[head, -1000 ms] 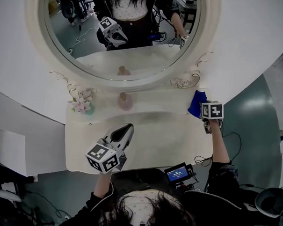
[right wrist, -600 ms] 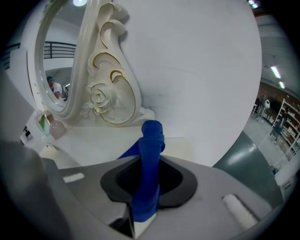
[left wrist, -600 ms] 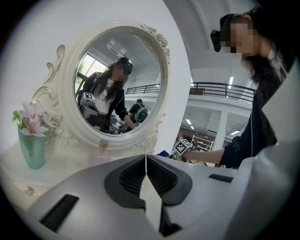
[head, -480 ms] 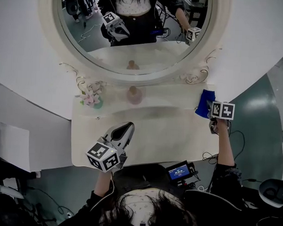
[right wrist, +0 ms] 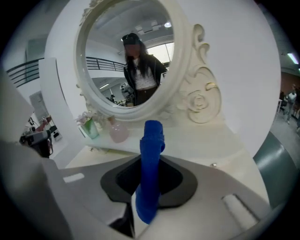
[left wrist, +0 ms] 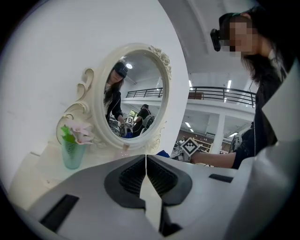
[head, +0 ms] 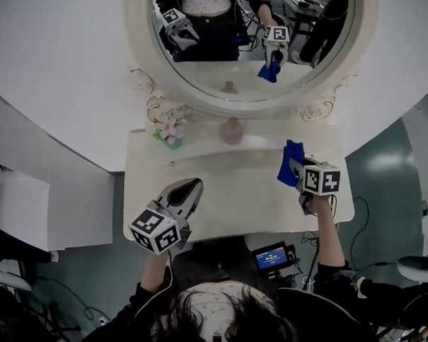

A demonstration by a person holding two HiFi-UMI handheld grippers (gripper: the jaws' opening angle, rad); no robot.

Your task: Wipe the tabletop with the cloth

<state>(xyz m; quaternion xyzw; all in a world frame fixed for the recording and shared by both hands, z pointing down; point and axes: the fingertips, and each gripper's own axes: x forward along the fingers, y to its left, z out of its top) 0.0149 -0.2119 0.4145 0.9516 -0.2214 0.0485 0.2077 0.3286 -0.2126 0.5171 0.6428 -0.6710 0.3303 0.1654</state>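
1. Blue cloth [right wrist: 151,154] is standing pinched between the jaws of the right gripper [head: 296,170]. They are clamping its lower part while the rest is sticking up past the tips.
2. The right arm is reaching forward along the right side of the cream tabletop [head: 234,196]. The hand [head: 312,203] is wrapping the handle near the front right corner, and the gripper is pointing up and left toward the mirror [head: 241,33].
3. The cloth is hanging over the right end of the tabletop. Whether it is touching the surface is hard to tell from the head view, though it seems slightly lifted.
4. The left gripper [head: 190,190] is hovering over the front left part of the tabletop, its jaws pressing together with nothing between them.
5. The left forearm is rising from below the front edge, angling that gripper toward the mirror.
6. A pink bottle [head: 231,131] and a green vase of flowers [head: 170,131] are sitting at the back, just below the mirror frame.
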